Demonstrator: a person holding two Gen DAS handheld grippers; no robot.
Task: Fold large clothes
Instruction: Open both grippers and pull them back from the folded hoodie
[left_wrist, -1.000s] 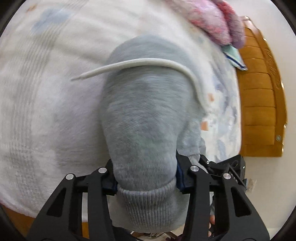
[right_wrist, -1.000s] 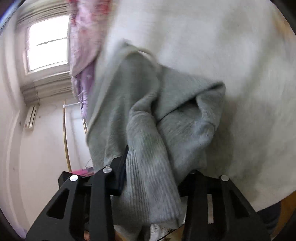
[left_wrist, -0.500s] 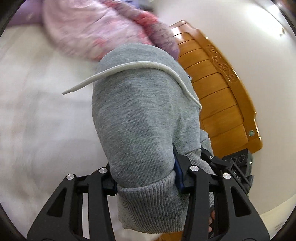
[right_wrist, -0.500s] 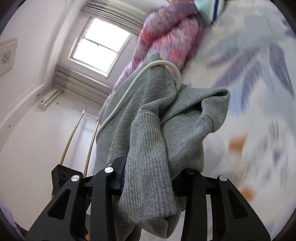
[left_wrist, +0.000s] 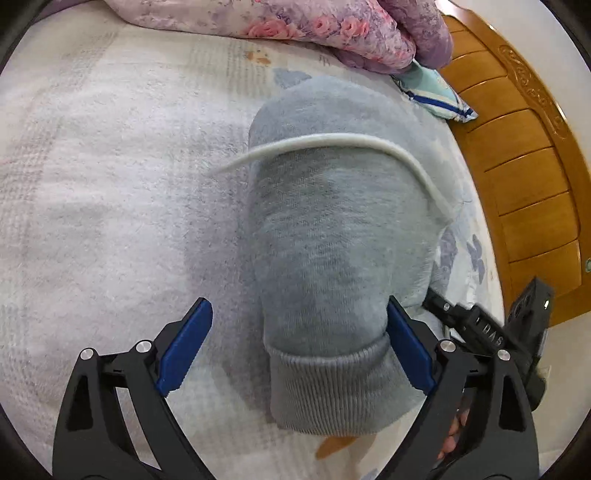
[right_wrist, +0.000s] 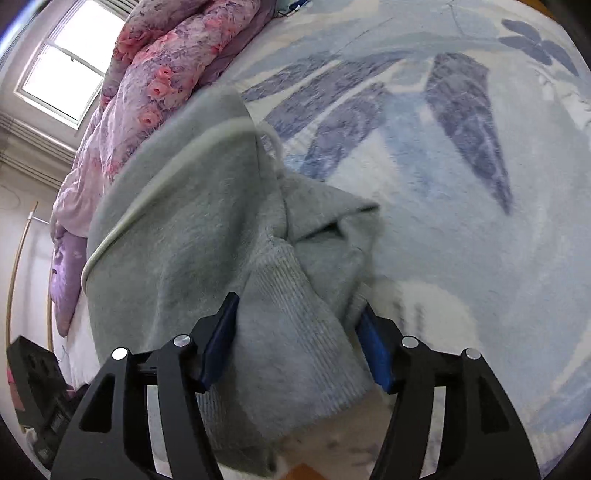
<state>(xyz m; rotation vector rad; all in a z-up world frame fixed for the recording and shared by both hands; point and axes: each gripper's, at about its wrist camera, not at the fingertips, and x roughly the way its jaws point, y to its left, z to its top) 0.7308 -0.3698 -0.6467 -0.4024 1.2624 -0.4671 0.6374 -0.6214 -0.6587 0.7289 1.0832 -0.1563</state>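
A grey sweatshirt (left_wrist: 332, 236) of soft fleece lies bunched on a bed, its ribbed hem or cuff (left_wrist: 332, 387) nearest the left wrist camera. A pale cream drawstring (left_wrist: 332, 142) curves over its top like an arch. In the left wrist view the garment fills the centre, from about 12 o'clock down to 6 o'clock.

The left gripper (left_wrist: 299, 343) has its jaws opening, spread wide. Its blue pad at 8 o'clock stands clear of the cloth; the pad at 4 o'clock is just beside or touching the fabric. The garment sits between them, not pinched.

In the right wrist view, the same sweatshirt (right_wrist: 192, 236) is folded and rumpled, its ribbed band (right_wrist: 295, 314) running down between the fingers. The right gripper (right_wrist: 299, 343) has its jaws opening too, with cloth between the blue pads; whether they press it cannot be told.

Beneath lies a white bedspread (left_wrist: 92, 184) with blue leaf patterns. A pink and purple floral quilt (left_wrist: 295, 26) is heaped at 12 o'clock. A wooden headboard (left_wrist: 524, 166) stands at 3 o'clock. A window (right_wrist: 62, 62) shows at 10 o'clock.
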